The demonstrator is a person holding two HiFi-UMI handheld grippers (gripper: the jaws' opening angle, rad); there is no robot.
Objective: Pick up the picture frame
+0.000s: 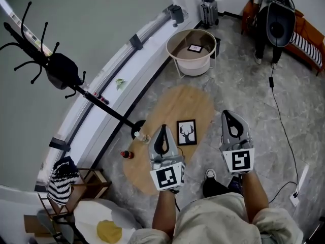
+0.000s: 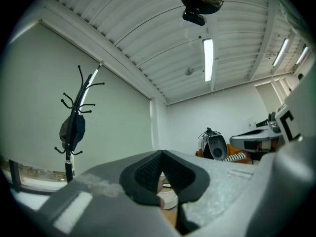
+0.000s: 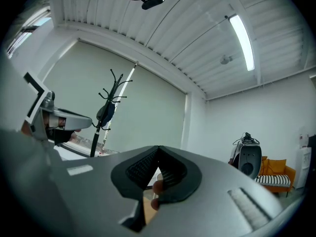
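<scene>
Frame [image 1: 186, 132] lies flat on the oval table [image 1: 170, 103], right of the table's middle. Left gripper [image 1: 163, 128] hangs above the table's near half with its jaws clenched together, nothing between them. Right gripper [image 1: 231, 117] is just past the table's right edge, jaws clenched too, empty. Neither gripper touches the frame.

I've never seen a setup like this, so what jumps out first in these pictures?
The left hand-held gripper and the right hand-held gripper jut out before the person, both shut and empty. Between them a black picture frame with a deer drawing lies on an oval wooden table. A black coat stand rises at the left.
</scene>
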